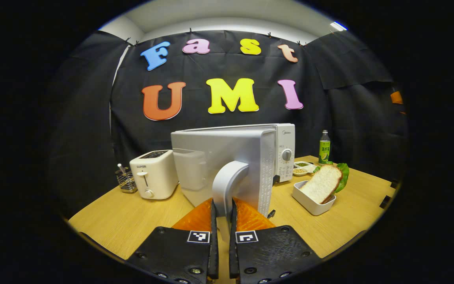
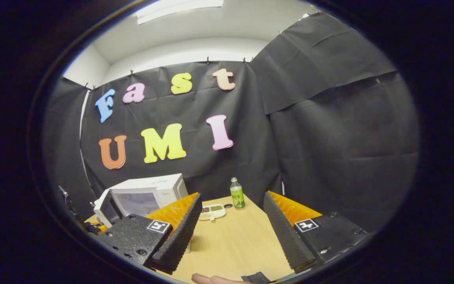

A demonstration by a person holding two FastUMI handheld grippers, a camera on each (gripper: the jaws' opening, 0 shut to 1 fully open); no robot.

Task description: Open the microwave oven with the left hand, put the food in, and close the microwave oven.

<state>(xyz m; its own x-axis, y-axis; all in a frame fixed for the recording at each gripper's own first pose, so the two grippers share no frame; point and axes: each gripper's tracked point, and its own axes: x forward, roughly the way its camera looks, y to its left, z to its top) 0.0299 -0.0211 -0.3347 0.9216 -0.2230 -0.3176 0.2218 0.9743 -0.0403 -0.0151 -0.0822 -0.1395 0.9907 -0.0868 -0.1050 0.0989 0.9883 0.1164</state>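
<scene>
The white microwave (image 1: pixel 286 152) stands mid-table with its door (image 1: pixel 207 157) swung out toward me. My left gripper (image 1: pixel 223 207) is shut on the door's curved grey handle (image 1: pixel 227 181), one finger on each side. The food is a slice of bread with lettuce (image 1: pixel 323 182), lying in a white container (image 1: pixel 309 203) to the right of the microwave. In the right gripper view the microwave (image 2: pixel 144 193) shows at the left with its door ajar. My right gripper (image 2: pixel 231 236) hangs open above the table (image 2: pixel 235 244), holding nothing.
A white toaster (image 1: pixel 154 175) and a wire utensil holder (image 1: pixel 125 180) stand left of the microwave. Behind the container are a green bottle (image 1: pixel 324 148) and a small divided dish (image 1: pixel 302 167). A hand (image 2: pixel 211 279) shows at the bottom edge.
</scene>
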